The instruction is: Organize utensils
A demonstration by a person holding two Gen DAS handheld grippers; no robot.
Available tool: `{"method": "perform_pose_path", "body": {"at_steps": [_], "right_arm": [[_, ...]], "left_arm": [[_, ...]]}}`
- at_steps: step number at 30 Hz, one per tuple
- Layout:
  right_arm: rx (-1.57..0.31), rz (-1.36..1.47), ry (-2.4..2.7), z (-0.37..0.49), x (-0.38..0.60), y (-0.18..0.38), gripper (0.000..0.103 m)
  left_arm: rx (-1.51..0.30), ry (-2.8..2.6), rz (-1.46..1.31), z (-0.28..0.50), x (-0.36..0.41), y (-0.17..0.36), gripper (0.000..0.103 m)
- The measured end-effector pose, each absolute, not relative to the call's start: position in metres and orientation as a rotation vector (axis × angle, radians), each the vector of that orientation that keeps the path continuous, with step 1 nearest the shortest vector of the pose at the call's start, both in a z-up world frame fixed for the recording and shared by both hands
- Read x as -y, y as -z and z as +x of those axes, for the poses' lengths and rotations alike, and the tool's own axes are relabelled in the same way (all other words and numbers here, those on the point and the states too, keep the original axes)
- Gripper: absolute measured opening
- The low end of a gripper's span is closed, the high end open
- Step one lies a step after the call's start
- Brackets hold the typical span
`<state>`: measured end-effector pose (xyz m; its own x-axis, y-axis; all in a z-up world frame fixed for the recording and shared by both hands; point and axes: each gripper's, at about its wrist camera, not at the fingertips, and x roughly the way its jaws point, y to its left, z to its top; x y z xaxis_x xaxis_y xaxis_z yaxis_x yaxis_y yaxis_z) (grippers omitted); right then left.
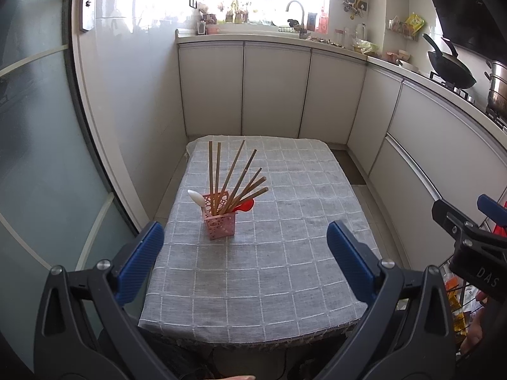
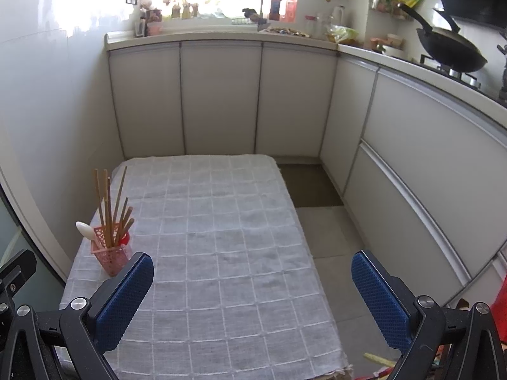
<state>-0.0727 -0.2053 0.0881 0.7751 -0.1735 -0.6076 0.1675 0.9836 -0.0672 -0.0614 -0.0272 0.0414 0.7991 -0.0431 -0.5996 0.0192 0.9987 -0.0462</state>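
Observation:
A pink perforated holder [image 1: 219, 223] stands on the grey checked tablecloth [image 1: 285, 253]. It holds several wooden chopsticks [image 1: 236, 172], a white spoon [image 1: 197, 199] and a red spoon [image 1: 244, 206]. The holder also shows in the right wrist view [image 2: 111, 255] at the table's left side. My left gripper [image 1: 245, 253] is open and empty, held above the near half of the table, short of the holder. My right gripper [image 2: 252, 285] is open and empty over the table's near right edge; it also shows in the left wrist view [image 1: 469, 224].
White kitchen cabinets [image 1: 272, 91] wrap the far and right sides. A sink with a faucet [image 1: 299, 15] is on the counter. A black wok [image 1: 451, 68] and a steel pot [image 1: 499, 88] sit on the stove at right. A glass door [image 1: 38, 158] is on the left.

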Motion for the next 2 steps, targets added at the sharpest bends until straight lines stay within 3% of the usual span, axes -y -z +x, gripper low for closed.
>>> {"method": "perform_pose_path", "body": {"at_steps": [2], "right_arm": [[-0.662, -0.005, 0.186, -0.0693, 0.2064, -0.0868, 0.102]], "left_arm": [[-0.639, 0.044, -0.05, -0.0589, 0.0257, -0.0396, 0.102]]}}
